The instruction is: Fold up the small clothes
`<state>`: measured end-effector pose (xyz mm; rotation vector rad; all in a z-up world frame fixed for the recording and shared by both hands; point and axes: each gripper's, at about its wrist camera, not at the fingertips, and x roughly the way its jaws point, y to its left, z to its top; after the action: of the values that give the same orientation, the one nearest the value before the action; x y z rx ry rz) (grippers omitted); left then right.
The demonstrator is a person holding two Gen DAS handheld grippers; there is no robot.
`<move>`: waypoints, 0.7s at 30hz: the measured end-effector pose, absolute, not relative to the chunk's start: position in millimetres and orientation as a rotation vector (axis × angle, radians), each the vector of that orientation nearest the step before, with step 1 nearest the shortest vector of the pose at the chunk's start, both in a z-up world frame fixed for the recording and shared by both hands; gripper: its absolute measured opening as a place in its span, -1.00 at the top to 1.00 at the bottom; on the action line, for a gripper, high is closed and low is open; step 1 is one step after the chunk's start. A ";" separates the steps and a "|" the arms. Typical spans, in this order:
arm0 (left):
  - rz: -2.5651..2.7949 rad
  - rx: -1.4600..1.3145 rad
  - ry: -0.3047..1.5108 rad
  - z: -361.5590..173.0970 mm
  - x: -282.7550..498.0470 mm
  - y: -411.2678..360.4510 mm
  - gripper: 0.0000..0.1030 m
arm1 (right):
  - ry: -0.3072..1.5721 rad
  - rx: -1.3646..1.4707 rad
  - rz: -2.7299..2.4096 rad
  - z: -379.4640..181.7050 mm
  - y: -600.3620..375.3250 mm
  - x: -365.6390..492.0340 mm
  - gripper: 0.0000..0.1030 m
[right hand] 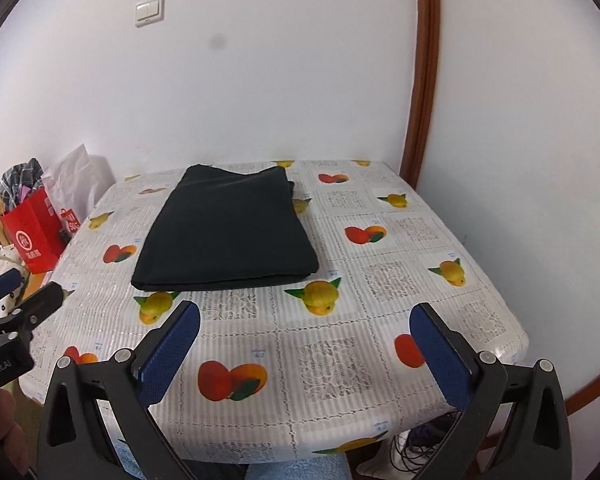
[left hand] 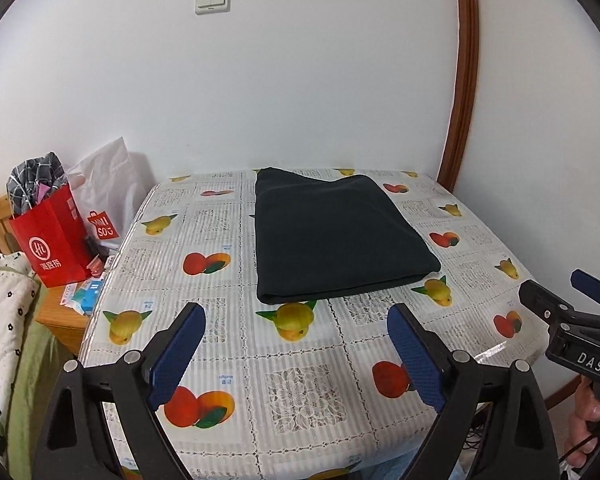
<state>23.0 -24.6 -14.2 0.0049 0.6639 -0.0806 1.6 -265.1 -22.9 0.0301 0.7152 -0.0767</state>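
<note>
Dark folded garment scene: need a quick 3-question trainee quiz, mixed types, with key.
1. True or false: the dark garment lies folded flat on the fruit-print tablecloth.
2. The left gripper is: A) shut on the garment B) open, empty C) out of view.
3. Fill in: the red paper bag stands to the ___ of the table in the picture.

Key: 1 true; 2 B; 3 left. The right gripper is open and empty too.
</note>
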 end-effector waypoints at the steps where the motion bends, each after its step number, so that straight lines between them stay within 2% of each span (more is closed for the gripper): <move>1: -0.079 0.007 0.662 -13.8 21.3 -24.9 -0.79 | 0.717 0.030 -0.081 -22.7 -265.6 0.3 -1.00; 21: -0.066 0.003 0.664 -10.6 15.6 -17.7 -0.79 | 0.695 0.028 -0.088 -18.5 -265.2 -10.3 -1.00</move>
<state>15.6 -17.7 -10.6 0.0028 0.6641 -0.0661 -10.3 -265.2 -18.5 0.0277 0.6953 -0.0879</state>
